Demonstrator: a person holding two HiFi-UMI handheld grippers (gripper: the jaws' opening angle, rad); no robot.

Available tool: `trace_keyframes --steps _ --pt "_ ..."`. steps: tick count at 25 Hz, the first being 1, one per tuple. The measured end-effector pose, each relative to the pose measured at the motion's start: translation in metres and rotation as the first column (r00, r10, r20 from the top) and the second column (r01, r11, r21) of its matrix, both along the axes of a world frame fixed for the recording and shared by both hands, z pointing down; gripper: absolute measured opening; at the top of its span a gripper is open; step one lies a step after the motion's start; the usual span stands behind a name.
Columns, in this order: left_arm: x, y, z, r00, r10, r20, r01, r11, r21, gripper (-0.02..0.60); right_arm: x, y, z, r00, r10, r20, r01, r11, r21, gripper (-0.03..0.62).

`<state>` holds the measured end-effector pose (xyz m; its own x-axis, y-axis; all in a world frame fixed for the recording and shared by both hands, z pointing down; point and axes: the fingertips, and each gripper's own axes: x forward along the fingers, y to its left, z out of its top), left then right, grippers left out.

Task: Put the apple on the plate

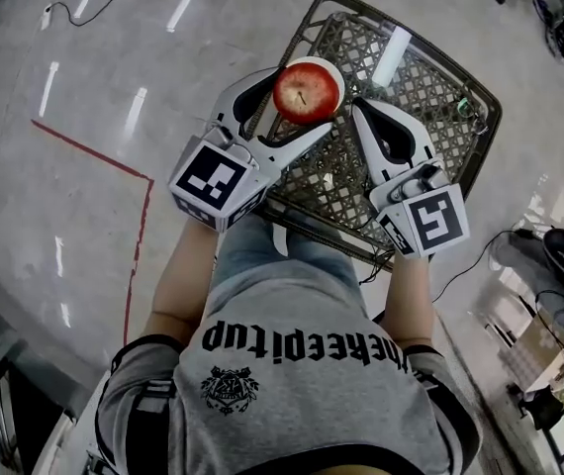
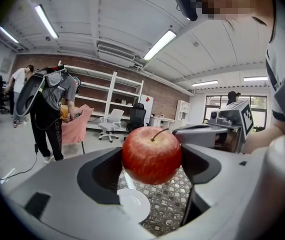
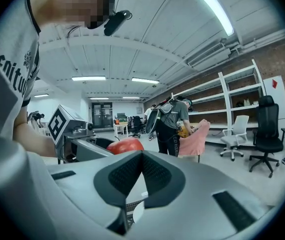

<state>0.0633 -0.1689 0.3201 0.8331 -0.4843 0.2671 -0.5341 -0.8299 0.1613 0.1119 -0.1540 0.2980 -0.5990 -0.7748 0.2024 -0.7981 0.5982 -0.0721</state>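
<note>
Left gripper view: left gripper point(image 2: 151, 160) fingers point(image 2: 100, 175) clamp the apple point(image 2: 151, 153); right gripper point(image 3: 142, 156) fingers point(image 3: 123, 176) touch, holding nothing.

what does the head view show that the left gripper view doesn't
Only the head view: a red floor line, the shirt's print, the left marker cube. Only the left gripper view: shelves, office chairs, a person with a backpack, ceiling lights. Both: the apple held in the left tongs, the woven table, the right tongs alongside.
</note>
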Motion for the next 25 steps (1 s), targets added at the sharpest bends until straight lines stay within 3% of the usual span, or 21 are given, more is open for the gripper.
trace_keyframes --steps 11,25 --pt "0.003 -0.015 0.044 0.999 -0.041 0.013 0.041 0.999 -0.027 0.407 0.003 -0.012 0.036 1.0 -0.009 0.001 0.009 0.998 -0.057 -0.005" --pt "0.013 -0.024 0.103 0.994 -0.056 0.091 0.06 0.997 -0.041 0.405 0.008 -0.02 0.078 1.0 -0.015 0.008 0.015 0.992 -0.125 -0.005"
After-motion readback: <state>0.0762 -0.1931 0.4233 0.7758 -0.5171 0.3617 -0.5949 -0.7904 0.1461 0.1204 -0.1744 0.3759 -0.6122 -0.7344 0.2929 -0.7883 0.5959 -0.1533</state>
